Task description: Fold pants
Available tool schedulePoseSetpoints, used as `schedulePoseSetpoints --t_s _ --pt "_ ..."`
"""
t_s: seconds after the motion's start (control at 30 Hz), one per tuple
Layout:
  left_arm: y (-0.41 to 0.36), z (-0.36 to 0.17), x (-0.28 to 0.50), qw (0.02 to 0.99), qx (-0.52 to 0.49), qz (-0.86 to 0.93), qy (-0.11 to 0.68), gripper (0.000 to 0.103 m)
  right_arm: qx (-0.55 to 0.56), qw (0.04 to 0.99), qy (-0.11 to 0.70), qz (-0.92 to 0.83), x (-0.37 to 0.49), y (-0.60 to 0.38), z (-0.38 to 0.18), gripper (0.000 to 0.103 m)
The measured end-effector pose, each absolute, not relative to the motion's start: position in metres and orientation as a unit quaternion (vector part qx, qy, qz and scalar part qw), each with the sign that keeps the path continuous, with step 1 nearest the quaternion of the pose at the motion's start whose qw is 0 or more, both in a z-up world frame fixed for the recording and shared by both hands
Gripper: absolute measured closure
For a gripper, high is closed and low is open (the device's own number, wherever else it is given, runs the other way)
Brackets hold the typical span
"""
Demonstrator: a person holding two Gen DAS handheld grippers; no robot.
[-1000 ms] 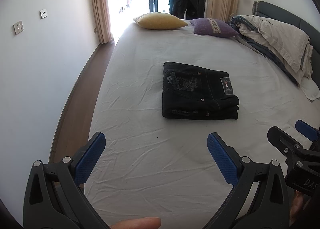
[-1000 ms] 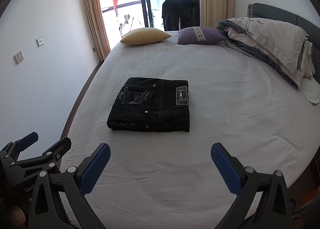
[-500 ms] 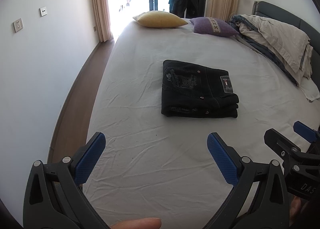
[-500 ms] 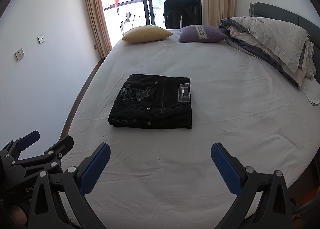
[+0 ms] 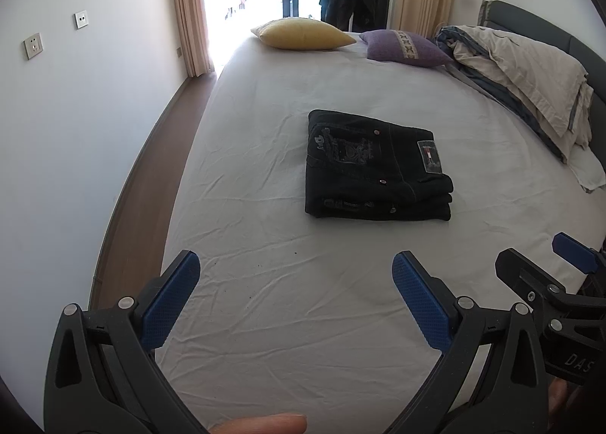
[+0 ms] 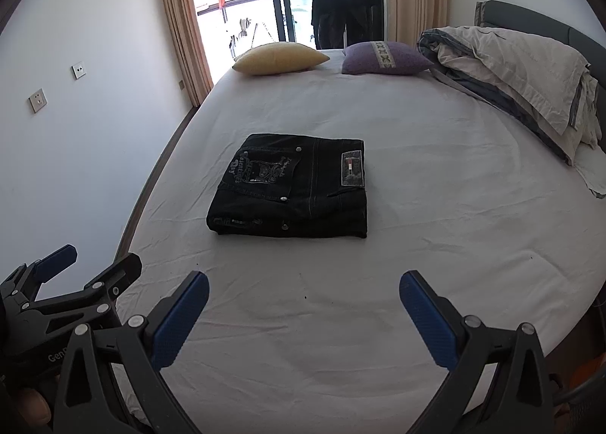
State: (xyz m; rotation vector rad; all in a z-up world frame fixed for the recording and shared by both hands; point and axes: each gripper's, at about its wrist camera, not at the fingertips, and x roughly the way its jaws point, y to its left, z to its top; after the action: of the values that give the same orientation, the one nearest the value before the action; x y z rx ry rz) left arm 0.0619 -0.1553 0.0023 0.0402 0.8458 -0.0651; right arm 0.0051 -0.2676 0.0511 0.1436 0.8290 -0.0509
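Black jeans (image 5: 375, 169) lie folded into a compact rectangle on the white bed sheet (image 5: 288, 282), pocket embroidery and label patch facing up; they also show in the right wrist view (image 6: 295, 188). My left gripper (image 5: 295, 294) is open and empty, held above the sheet well short of the jeans. My right gripper (image 6: 303, 313) is open and empty too, likewise back from the jeans. Each gripper appears at the edge of the other's view: the right one (image 5: 549, 275) and the left one (image 6: 87, 267).
A yellow pillow (image 5: 303, 34) and a purple pillow (image 5: 405, 47) lie at the bed's far end. A bunched duvet (image 5: 522, 70) lies along the right side by the dark headboard (image 5: 538, 21). A wall (image 5: 75, 112) and floor strip (image 5: 151, 176) run left of the bed.
Both grippers have drawn back slightly and tilted; the jeans sit a little farther away in both views. The jeans have not moved on the sheet.
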Motion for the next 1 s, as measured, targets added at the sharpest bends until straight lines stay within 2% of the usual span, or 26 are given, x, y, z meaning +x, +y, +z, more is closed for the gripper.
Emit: schedulePoseSetpoints --t_s 1.0 --pt "-0.1547 0.0005 0.0624 0.91 0.019 -0.032 0.413 0.0 0.071 0.909 0.41 -0.021 0.0056 -0.2668 0.0449 0.0"
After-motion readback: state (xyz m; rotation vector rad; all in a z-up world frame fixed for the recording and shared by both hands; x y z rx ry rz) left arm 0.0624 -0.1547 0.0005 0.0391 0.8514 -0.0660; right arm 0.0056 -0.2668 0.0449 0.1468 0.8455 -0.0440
